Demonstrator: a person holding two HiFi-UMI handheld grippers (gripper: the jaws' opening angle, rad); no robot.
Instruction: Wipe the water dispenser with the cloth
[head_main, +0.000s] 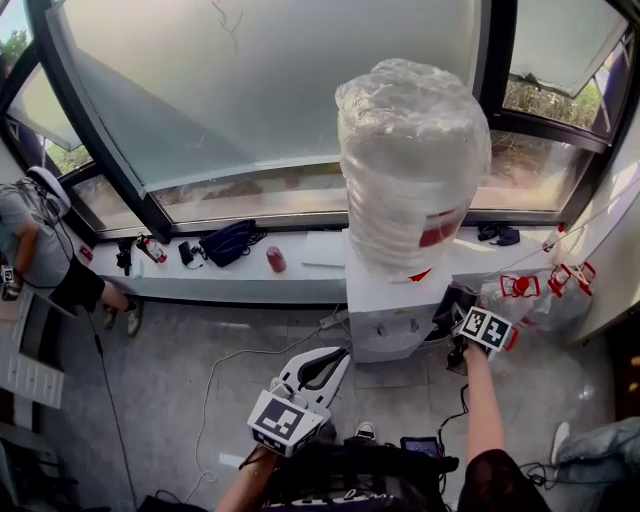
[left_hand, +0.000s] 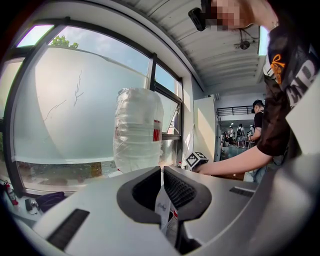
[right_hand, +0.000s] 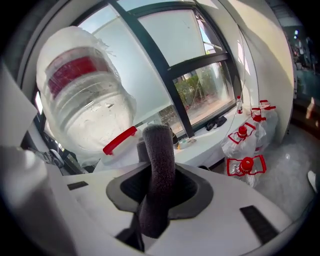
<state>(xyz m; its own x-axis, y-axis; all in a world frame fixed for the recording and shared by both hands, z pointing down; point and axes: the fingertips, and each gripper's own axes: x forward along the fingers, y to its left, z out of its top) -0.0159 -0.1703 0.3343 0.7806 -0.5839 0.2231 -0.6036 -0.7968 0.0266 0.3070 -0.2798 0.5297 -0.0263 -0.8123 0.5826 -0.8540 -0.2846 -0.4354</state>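
Note:
The white water dispenser (head_main: 385, 322) stands against the window ledge and carries a large plastic-wrapped bottle (head_main: 410, 165). My right gripper (head_main: 455, 312) is at the dispenser's right side, shut on a dark grey cloth (head_main: 449, 300). In the right gripper view the cloth (right_hand: 160, 150) sticks up in a roll from between the jaws of that gripper (right_hand: 157, 172), with the bottle (right_hand: 85, 100) close at the left. My left gripper (head_main: 336, 360) hangs low in front of the dispenser's left corner, shut and holding nothing. From the left gripper (left_hand: 162, 172) the bottle (left_hand: 137, 127) shows ahead.
On the ledge (head_main: 200, 275) lie a black bag (head_main: 228, 242), a red cup (head_main: 275, 260) and small items. Water jugs with red handles (head_main: 540, 290) sit on the floor at the right. Cables (head_main: 230, 365) trail across the floor. A person (head_main: 40, 250) sits at the far left.

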